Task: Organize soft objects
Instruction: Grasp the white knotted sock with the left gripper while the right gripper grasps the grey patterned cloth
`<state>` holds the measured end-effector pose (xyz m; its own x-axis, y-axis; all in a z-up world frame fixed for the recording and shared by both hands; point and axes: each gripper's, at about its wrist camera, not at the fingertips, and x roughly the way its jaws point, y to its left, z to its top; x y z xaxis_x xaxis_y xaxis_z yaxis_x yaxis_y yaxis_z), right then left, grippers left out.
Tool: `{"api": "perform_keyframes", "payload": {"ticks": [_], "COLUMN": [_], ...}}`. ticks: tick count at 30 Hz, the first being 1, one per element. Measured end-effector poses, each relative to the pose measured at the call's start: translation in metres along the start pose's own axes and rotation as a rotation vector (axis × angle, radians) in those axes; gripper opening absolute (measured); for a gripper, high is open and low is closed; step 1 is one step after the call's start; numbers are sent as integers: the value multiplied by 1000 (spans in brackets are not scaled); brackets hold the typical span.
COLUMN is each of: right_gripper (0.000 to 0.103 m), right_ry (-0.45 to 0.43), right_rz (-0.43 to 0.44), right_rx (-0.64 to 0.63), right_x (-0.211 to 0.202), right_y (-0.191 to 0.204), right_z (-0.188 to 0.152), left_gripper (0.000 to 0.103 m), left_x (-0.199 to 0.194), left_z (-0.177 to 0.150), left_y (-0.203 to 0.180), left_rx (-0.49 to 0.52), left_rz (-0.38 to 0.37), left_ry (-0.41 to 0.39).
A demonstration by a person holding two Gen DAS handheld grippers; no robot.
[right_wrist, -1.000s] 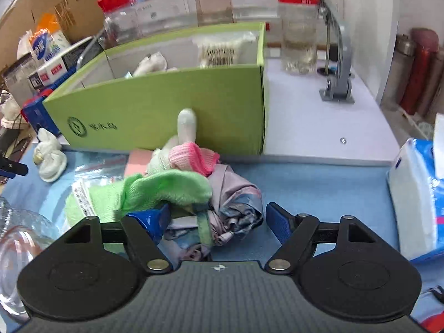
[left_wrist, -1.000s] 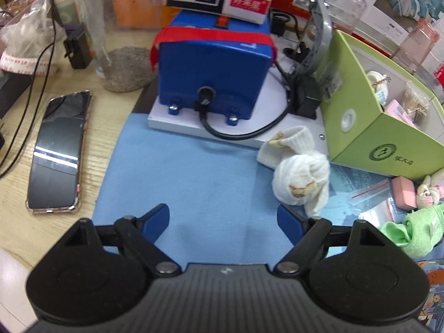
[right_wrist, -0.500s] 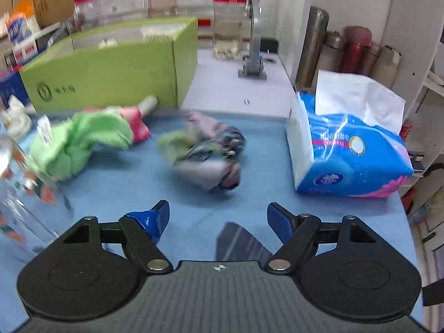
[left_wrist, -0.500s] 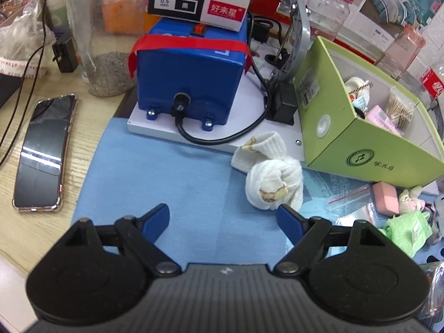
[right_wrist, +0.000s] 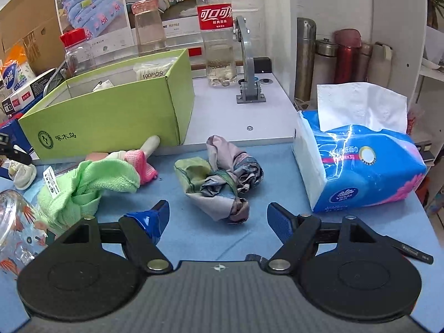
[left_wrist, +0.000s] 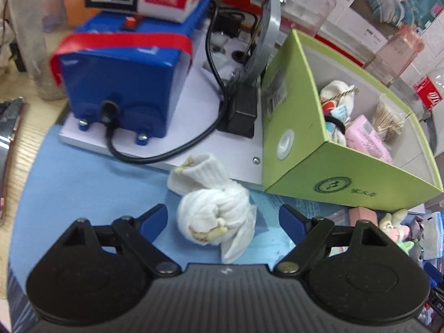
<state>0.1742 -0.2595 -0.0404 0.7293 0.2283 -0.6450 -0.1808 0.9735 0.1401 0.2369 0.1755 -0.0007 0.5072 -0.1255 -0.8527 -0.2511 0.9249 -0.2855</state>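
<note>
A knotted white sock bundle (left_wrist: pixel 215 216) lies on the blue mat between the open fingers of my left gripper (left_wrist: pixel 223 217), which do not touch it. Beside it stands the green box (left_wrist: pixel 327 161), open-topped, with small soft items inside. In the right wrist view my right gripper (right_wrist: pixel 217 216) is open just in front of a crumpled grey patterned cloth (right_wrist: pixel 222 183). A green towel (right_wrist: pixel 83 186) and a pink-and-white plush toy (right_wrist: pixel 138 163) lie to the left by the green box (right_wrist: pixel 111 122). The sock bundle (right_wrist: pixel 22 174) shows at the far left.
A blue machine (left_wrist: pixel 122 80) with a black cable sits on a white board behind the sock. A tissue pack (right_wrist: pixel 358 163) stands right of the cloth. A glass jar (right_wrist: pixel 19 230) is at lower left. Bottles and flasks line the back.
My left gripper has moved right and forward until the sock bundle lies between its fingers. My right gripper pulled back from the cloth pile, and the grey cloth now lies apart from the green towel.
</note>
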Motion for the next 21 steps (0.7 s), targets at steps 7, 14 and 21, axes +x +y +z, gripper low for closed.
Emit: {"api": "perform_keyframes", "payload": {"ticks": [7, 14, 21], "right_gripper": [64, 64, 69], "right_ry": [-19, 14, -3], "right_rz": [13, -84, -60], "right_rx": [-51, -99, -52], "right_x": [-1, 32, 57], "right_y": [4, 12, 10], "right_z": [3, 13, 10], "left_gripper": [85, 86, 91], "left_x": [6, 9, 14], "left_z": [-6, -6, -13], "left_y": [4, -1, -12], "left_rx": [26, 65, 148], "left_rz": [123, 133, 164], "left_ry": [-44, -49, -72]}}
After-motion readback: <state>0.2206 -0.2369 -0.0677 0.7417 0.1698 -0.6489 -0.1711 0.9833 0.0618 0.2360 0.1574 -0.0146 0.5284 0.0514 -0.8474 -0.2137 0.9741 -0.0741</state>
